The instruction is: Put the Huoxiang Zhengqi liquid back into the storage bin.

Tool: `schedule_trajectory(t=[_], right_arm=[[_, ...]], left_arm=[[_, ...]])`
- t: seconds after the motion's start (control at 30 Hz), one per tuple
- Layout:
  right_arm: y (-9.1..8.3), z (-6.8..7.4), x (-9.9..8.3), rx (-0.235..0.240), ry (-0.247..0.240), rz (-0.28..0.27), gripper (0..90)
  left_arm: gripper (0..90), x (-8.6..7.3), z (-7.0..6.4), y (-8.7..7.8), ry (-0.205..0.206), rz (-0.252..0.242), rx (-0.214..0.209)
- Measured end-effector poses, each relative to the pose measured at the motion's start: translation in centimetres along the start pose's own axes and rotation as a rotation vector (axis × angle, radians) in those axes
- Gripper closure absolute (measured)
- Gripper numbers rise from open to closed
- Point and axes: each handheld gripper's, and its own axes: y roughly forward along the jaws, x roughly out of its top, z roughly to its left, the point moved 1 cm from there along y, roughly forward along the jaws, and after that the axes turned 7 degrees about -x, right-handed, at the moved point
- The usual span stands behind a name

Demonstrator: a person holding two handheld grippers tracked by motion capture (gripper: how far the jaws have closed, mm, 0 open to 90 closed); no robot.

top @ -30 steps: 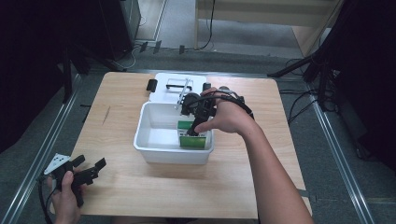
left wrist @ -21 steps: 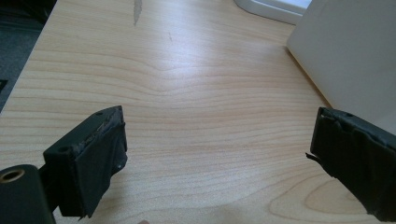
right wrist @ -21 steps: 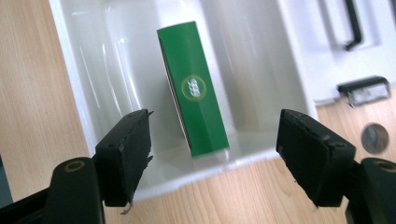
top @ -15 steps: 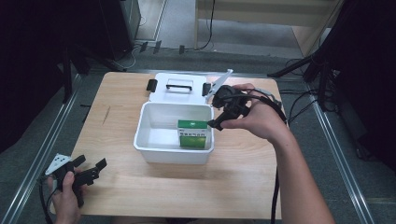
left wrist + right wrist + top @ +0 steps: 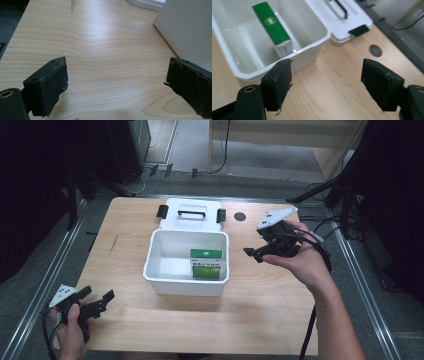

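Green box [image 5: 206, 263] stands inside the white bin [image 5: 160, 270] on a pale wooden worktop [image 5: 270, 315], dark floor around. Both the right gripper [image 5: 257, 252] and left gripper [image 5: 97, 301] hold nothing, jaws spread wide. The box's print is too small to read.

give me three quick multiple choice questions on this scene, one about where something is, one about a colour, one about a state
1. Where is the green box?
A. inside the white bin
B. on the lid
C. between the right gripper's jaws

2. What colour is the lid's handle?
A. red
B. black
C. yellow

3. How is the right gripper?
A. shut on the box
B. shut on nothing
C. open

Answers: 1 A, the box stands within the bin's walls. 2 B, the handle shows black on the white lid. 3 C, the right gripper view shows its jaws wide apart over bare table.
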Motion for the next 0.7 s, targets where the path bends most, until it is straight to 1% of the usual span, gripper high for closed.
schedule_trajectory(t=[0.03, 0.07, 0.1, 0.13, 0.17, 0.2, 0.27, 0.43, 0.47, 0.53, 0.57, 0.6, 0.67, 0.7], right_arm=[[0.0, -0.2, -0.9, -0.022, 0.005, -0.039, 25.2], [0.0, -0.3, -1.5, -0.026, 0.02, -0.049, 25.2], [0.0, -0.3, -1.5, -0.026, 0.02, -0.049, 25.2], [0.0, -0.4, -2.1, -0.031, 0.033, -0.06, 25.4], [0.1, -0.5, -3.2, -0.033, 0.063, -0.086, 25.1], [0.1, -0.6, -3.7, -0.038, 0.072, -0.102, 25.1], [0.2, -0.7, -4.8, -0.047, 0.107, -0.127, 25.1], [0.2, -0.7, -7.3, -0.107, 0.183, -0.158, 24.6], [0.2, -0.7, -7.9, -0.12, 0.207, -0.164, 24.6], [0.2, -0.6, -8.9, -0.146, 0.221, -0.188, 24.6], [0.2, -0.7, -9.5, -0.168, 0.216, -0.212, 25.0], [0.2, -0.6, -10.1, -0.178, 0.23, -0.23, 25.7], [0.1, -0.6, -11.2, -0.179, 0.251, -0.27, 25.3], [0.1, -0.6, -11.2, -0.179, 0.251, -0.27, 25.3]], left_arm=[[4.5, 0.0, 0.0, 0.0, 0.0, 0.0, 0.0], [4.5, 0.0, 0.0, 0.0, 0.002, 0.001, 0.001], [4.5, 0.0, 0.0, 0.0, 0.002, 0.001, 0.001], [4.5, 0.0, 0.0, 0.0, 0.004, 0.002, 0.001], [4.5, 0.0, 0.0, 0.0, 0.007, 0.003, 0.001], [4.5, 0.0, 0.0, 0.0, 0.007, 0.003, 0.001], [4.5, 0.0, -0.1, 0.0, 0.006, 0.003, 0.003], [4.5, 0.0, -0.1, 0.0, 0.008, 0.005, 0.003], [4.5, 0.0, -0.1, 0.0, 0.008, 0.005, 0.003], [4.5, 0.0, -0.1, 0.0, 0.008, 0.008, 0.003], [4.5, 0.0, -0.1, 0.0, 0.009, 0.008, 0.003], [4.5, 0.0, -0.1, 0.0, 0.009, 0.008, 0.003], [4.5, 0.0, -0.1, 0.0, 0.009, 0.009, 0.004], [4.5, 0.0, -0.1, 0.0, 0.009, 0.009, 0.004]])
